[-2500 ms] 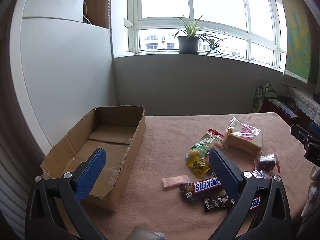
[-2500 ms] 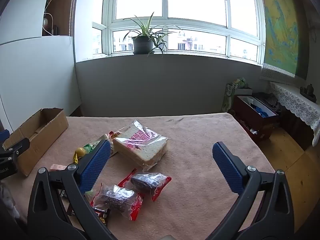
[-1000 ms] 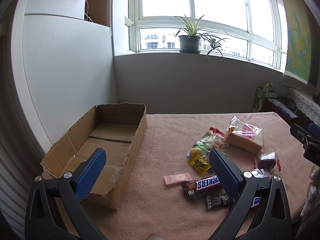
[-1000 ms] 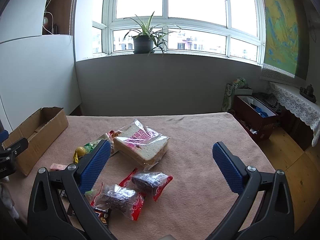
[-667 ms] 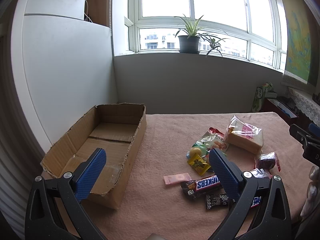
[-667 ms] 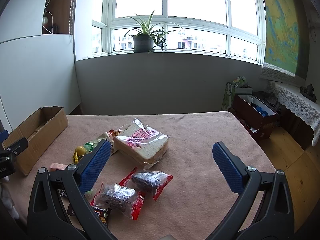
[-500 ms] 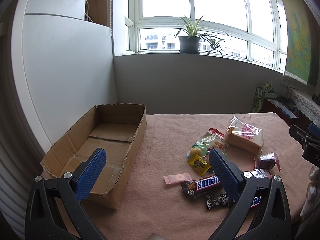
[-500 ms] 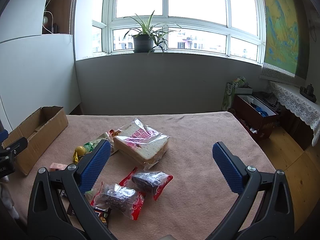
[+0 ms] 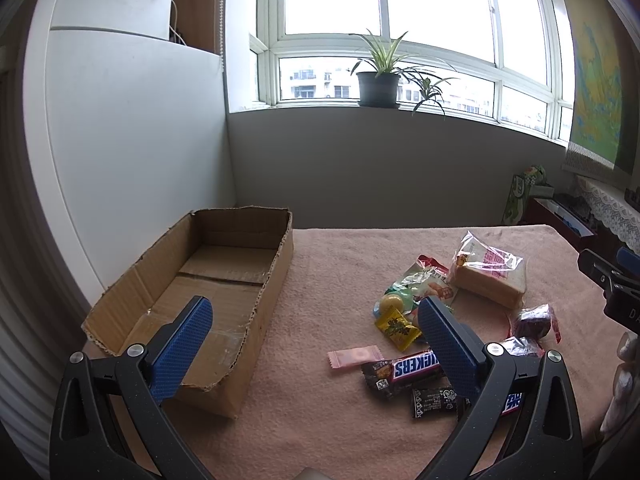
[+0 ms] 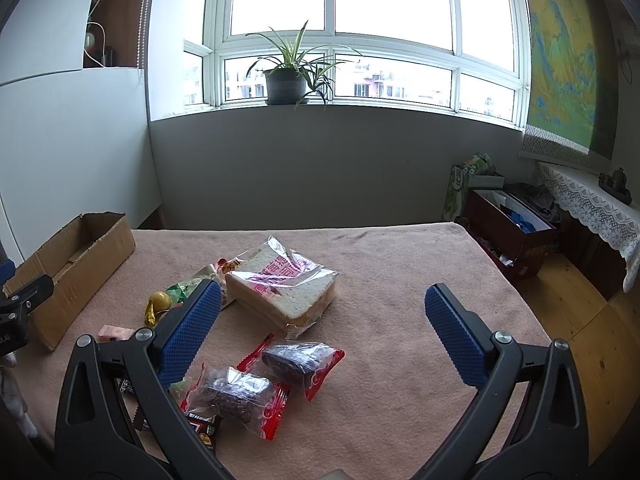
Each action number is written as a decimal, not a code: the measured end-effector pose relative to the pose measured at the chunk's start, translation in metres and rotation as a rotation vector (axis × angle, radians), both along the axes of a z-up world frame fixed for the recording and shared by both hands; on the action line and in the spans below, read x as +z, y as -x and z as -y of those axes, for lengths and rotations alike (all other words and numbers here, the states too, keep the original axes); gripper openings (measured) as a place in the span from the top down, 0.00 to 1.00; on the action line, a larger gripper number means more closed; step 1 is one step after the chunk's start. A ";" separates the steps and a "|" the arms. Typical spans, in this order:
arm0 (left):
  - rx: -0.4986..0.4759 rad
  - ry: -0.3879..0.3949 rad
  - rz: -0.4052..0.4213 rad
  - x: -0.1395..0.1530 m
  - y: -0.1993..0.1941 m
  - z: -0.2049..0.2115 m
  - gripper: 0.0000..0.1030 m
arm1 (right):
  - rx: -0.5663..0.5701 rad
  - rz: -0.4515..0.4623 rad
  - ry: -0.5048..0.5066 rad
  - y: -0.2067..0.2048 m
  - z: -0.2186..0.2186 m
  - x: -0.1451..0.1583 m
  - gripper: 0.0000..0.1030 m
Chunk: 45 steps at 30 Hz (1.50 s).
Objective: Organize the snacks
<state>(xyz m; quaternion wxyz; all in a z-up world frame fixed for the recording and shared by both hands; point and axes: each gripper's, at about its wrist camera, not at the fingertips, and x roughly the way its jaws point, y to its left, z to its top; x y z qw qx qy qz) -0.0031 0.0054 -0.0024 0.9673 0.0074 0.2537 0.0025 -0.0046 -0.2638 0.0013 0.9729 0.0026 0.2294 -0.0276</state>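
Near the tabletop's middle, crinkly plastic-wrapped snacks (image 9: 408, 368) are lying beside a torn cardboard box (image 9: 208, 292); left gripper (image 9: 312, 344) and right gripper (image 10: 324, 328) are hovering, jaws apart

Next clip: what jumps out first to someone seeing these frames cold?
A heap of wrapped snacks on the pink-covered table: the bagged bread slices farthest back, a Snickers bar nearest the left gripper. The cardboard box to their left holds no snacks. Both the left gripper and right gripper hover open.
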 end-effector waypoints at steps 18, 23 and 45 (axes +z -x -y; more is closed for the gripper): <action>-0.014 -0.006 -0.006 -0.002 0.001 0.001 0.01 | -0.001 -0.023 0.015 0.000 0.003 -0.005 0.00; -0.027 -0.004 -0.021 -0.006 -0.001 0.000 0.01 | -0.003 -0.029 0.009 0.000 0.011 -0.006 0.00; -0.136 0.016 -0.155 -0.032 -0.011 0.009 0.16 | 0.222 -0.189 -0.099 -0.011 0.004 -0.029 0.11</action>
